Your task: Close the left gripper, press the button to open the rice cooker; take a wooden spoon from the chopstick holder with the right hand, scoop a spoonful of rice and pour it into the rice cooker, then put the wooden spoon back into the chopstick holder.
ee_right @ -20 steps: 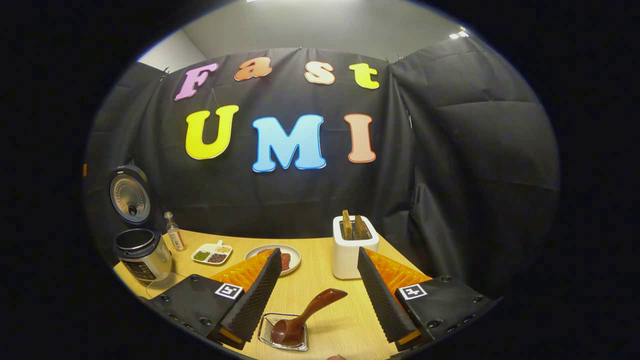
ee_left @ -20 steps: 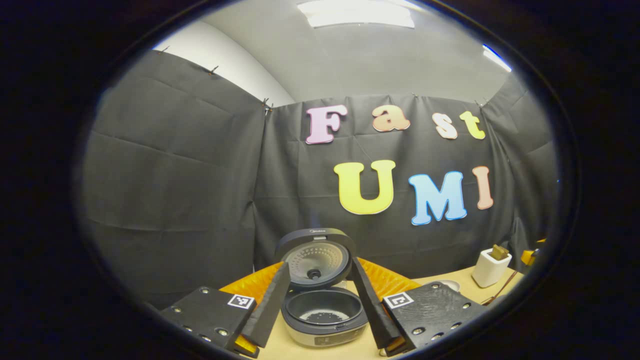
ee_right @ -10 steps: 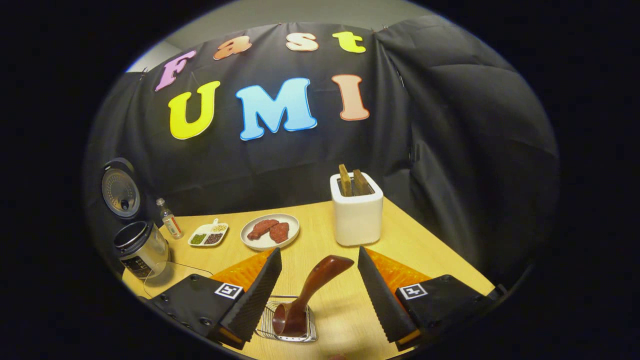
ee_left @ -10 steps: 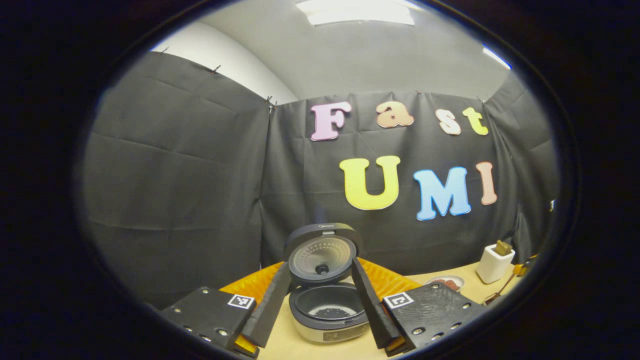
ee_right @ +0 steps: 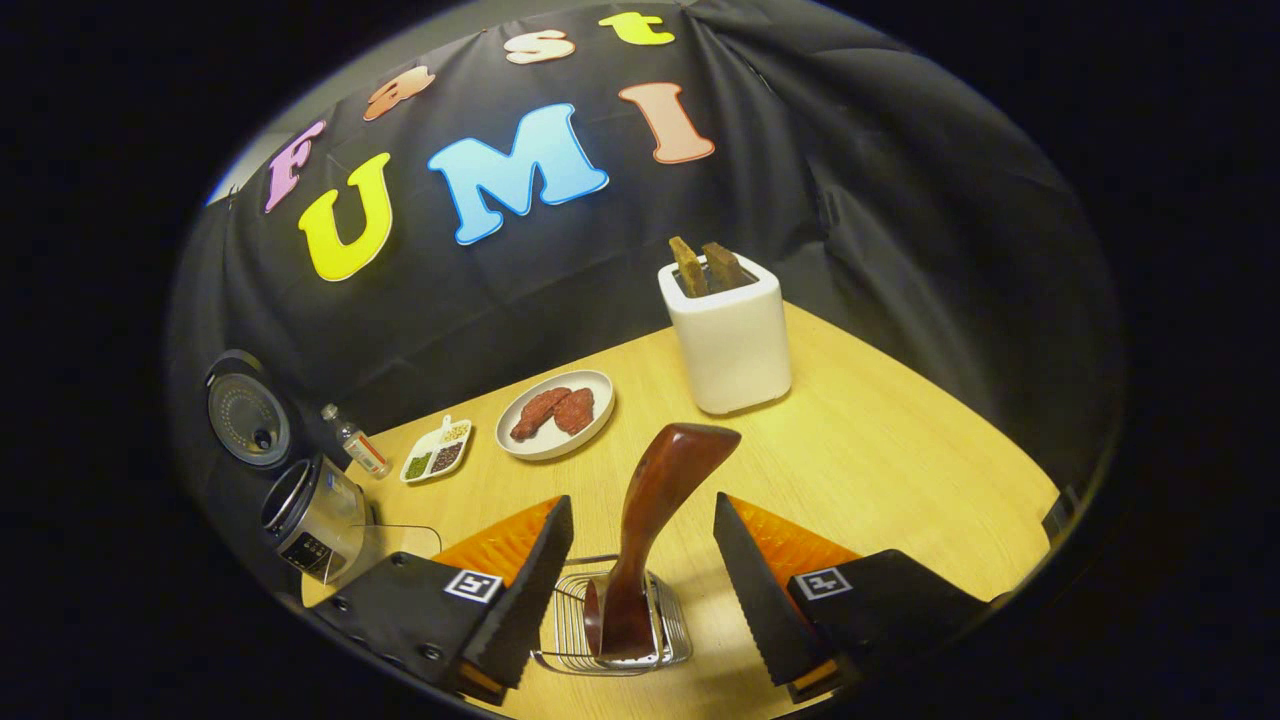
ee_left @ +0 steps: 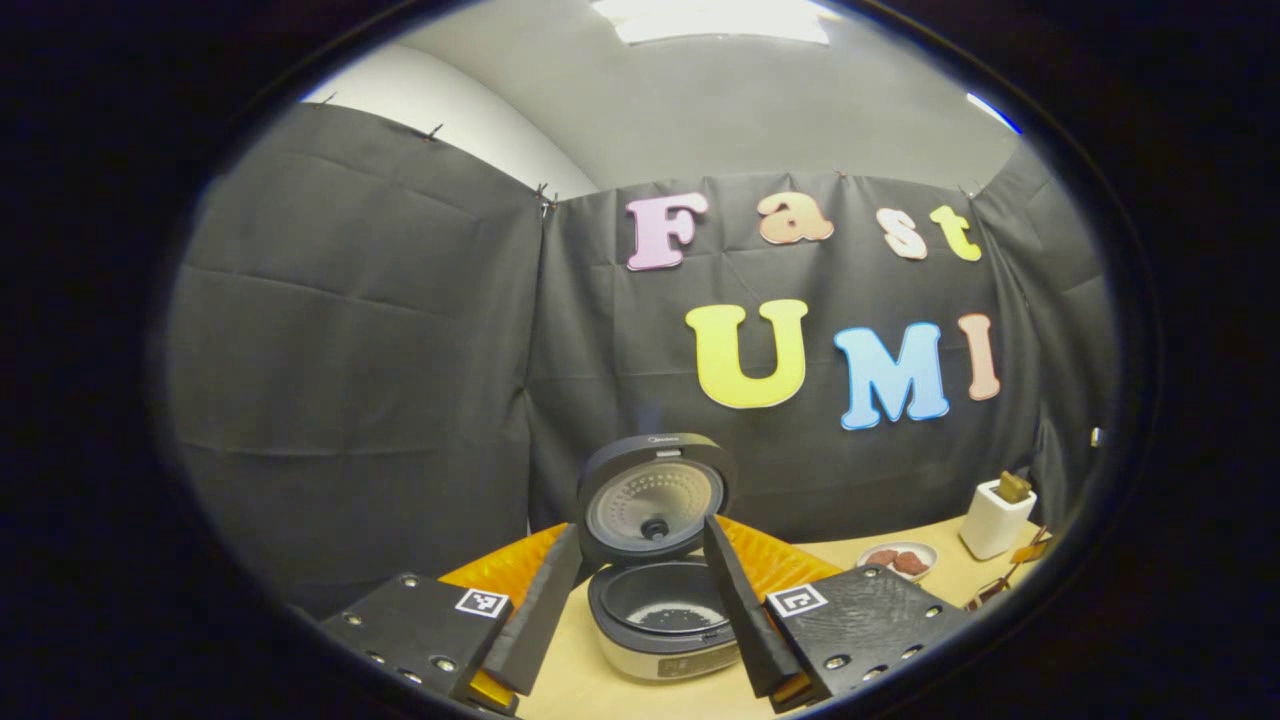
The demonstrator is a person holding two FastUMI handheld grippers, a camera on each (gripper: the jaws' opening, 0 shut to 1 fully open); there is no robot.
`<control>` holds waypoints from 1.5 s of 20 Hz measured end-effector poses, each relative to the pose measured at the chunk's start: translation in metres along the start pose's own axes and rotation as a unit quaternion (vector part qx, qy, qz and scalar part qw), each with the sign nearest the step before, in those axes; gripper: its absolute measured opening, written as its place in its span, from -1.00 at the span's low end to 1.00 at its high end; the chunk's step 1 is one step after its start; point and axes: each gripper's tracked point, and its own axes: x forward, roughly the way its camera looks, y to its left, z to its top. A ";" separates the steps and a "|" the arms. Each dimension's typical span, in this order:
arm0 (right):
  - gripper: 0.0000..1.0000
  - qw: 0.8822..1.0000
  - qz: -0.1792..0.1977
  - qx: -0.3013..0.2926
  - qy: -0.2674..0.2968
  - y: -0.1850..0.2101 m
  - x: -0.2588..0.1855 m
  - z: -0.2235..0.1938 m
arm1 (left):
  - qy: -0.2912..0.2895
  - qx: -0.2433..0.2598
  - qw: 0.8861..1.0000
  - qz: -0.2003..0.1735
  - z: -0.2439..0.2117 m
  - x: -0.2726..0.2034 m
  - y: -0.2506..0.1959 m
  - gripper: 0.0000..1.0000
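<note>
- Cooker point(ee_left: 665, 600) lid is up, far left of the holder point(ee_right: 612, 632); left gripper point(ee_left: 640, 610) jaws released, grasping nothing.
- Right gripper point(ee_right: 640, 590) jaws released, straddling the spoon point(ee_right: 655, 520).
- Spoon stands in the holder; we should clench mid-handle, then lift straight up.

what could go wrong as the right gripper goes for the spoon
1. The wooden spoon leans in a light wire chopstick holder; a sideways bump from the open right gripper might tip the holder.
2. The handle is smooth and tapered, so a grip near its tip may slip.
3. The toaster and the plate of meat stand just beyond, so lifting the spoon forward might knock them.
</note>
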 end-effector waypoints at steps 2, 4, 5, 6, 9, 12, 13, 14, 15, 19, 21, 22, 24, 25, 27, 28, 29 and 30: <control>0.53 1.000 0.009 0.010 0.017 0.004 0.003 -0.010 | 0.001 0.002 1.000 0.001 0.000 0.002 0.001 0.55; 0.04 0.999 0.010 0.021 0.027 0.005 0.004 -0.013 | 0.002 0.001 1.000 0.001 0.000 0.002 0.000 0.55; -0.23 0.999 0.009 0.025 0.031 0.005 0.005 -0.014 | 0.002 0.002 1.000 0.001 -0.002 0.003 0.001 0.56; -0.22 0.999 0.015 0.029 0.037 0.008 0.004 -0.016 | 0.002 0.002 1.000 0.000 -0.002 0.004 0.001 0.56; -0.69 0.998 0.006 0.043 0.040 0.005 -0.002 -0.010 | 0.002 0.002 1.000 -0.001 -0.001 0.006 0.002 0.56; -0.84 0.999 0.006 0.019 0.032 0.009 0.000 -0.014 | 0.000 -0.001 1.000 -0.002 -0.001 0.009 0.003 0.56; -0.84 1.000 0.007 0.005 0.021 0.010 -0.005 -0.009 | -0.001 -0.001 1.000 -0.001 0.000 0.009 0.004 0.56; -0.92 1.000 0.005 -0.008 0.012 0.014 -0.010 -0.002 | -0.002 -0.003 1.000 -0.002 0.001 0.010 0.005 0.57; -0.84 1.000 0.005 -0.017 0.004 0.018 -0.013 0.005 | -0.003 -0.005 1.000 -0.003 0.000 0.011 0.005 0.55; -0.84 0.997 -0.003 -0.073 -0.036 0.037 -0.030 0.031 | -0.007 -0.007 1.000 -0.007 0.000 0.013 0.008 0.56; -0.84 0.993 -0.003 -0.105 -0.059 0.046 -0.040 0.043 | -0.008 -0.009 1.000 -0.009 -0.001 0.015 0.008 0.56; -0.84 0.991 -0.003 -0.117 -0.069 0.053 -0.045 0.048 | -0.007 -0.011 1.000 -0.010 -0.002 0.016 0.009 0.56; -0.84 0.986 0.002 -0.137 -0.090 0.069 -0.052 0.058 | -0.006 -0.014 1.000 -0.011 -0.005 0.015 0.013 0.56; -0.84 0.984 0.005 -0.146 -0.101 0.077 -0.056 0.062 | -0.007 -0.015 1.000 -0.011 -0.005 0.016 0.015 0.57; -0.84 0.979 0.010 -0.166 -0.120 0.095 -0.062 0.069 | -0.005 -0.018 1.000 -0.010 -0.009 0.017 0.021 0.55; -0.84 0.976 0.016 -0.176 -0.129 0.105 -0.063 0.071 | -0.004 -0.019 1.000 -0.009 -0.010 0.019 0.023 0.56; -0.84 0.973 0.023 -0.184 -0.136 0.117 -0.065 0.072 | -0.002 -0.020 1.000 -0.007 -0.012 0.019 0.026 0.56; -0.84 0.971 0.031 -0.190 -0.141 0.127 -0.066 0.071 | -0.001 -0.020 1.000 -0.006 -0.015 0.019 0.028 0.56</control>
